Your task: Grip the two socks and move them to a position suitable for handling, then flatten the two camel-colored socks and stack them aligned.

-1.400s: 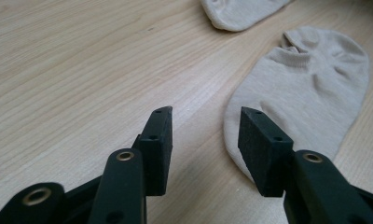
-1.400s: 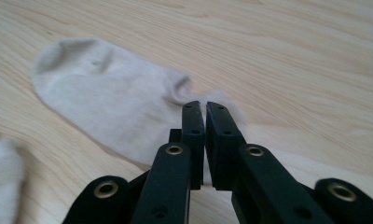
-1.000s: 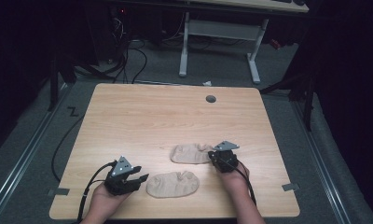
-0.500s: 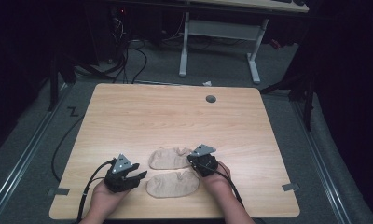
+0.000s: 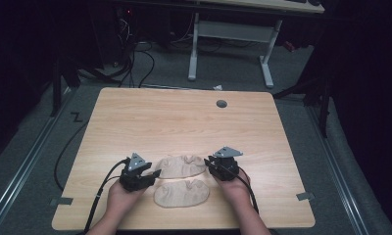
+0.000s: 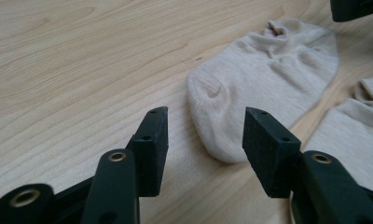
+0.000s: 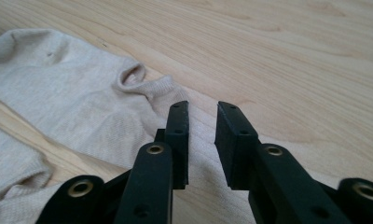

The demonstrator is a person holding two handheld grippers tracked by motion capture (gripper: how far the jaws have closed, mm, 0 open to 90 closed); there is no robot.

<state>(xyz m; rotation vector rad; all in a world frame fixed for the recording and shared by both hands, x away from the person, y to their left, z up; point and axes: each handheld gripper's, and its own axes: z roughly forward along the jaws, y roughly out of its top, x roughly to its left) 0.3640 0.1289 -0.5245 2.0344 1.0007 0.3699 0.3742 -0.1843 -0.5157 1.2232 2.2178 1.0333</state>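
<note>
Wooden table (image 5: pixel 150 122): far sock (image 5: pixel 180 166) between wide left gripper (image 5: pixel 154 173) and just-opening, empty right gripper (image 5: pixel 208 162)

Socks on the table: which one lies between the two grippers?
The farther sock, toward the table's back edge, spans from left gripper to right gripper. The nearer sock lies closer to the person.

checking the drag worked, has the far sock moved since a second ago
Yes. The far sock has slid left, away from the table's right edge, and now lies above the near sock.
</note>
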